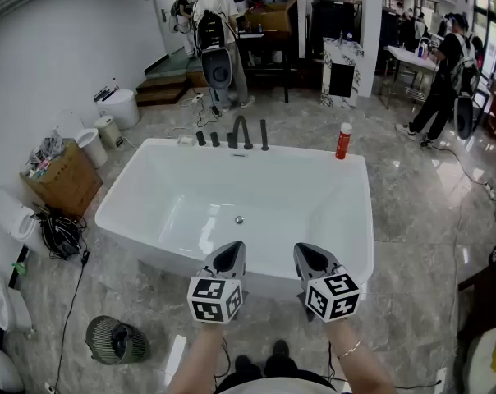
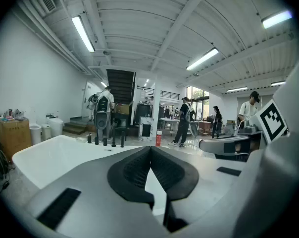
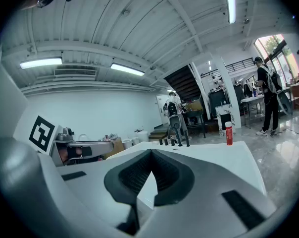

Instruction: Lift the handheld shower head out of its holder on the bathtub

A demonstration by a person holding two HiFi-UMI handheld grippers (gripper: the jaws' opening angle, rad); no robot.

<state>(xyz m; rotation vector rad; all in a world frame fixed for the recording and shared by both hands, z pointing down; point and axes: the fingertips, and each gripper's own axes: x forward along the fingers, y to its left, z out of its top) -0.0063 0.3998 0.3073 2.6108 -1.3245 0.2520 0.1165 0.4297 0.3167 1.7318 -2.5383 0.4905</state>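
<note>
Several slim black fittings [image 1: 241, 133] line glossy white bathtub [image 1: 297, 153]

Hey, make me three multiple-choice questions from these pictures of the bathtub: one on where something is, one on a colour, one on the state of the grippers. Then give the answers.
1. Where does the red bottle stand on the bathtub?
A. Inside it.
B. On its far right rim corner.
C. On its near left rim corner.

2. What colour are the tap fittings on the far rim?
A. Gold.
B. White.
C. Black.

3. How are the left gripper and the right gripper?
A. Both shut and empty.
B. Both wide open.
C. Left shut on the red bottle.

Answers:
1 B: the head view shows the bottle upright on that corner.
2 C: they show black against the white tub.
3 A: in each gripper view the jaw tips meet with nothing between them.
</note>
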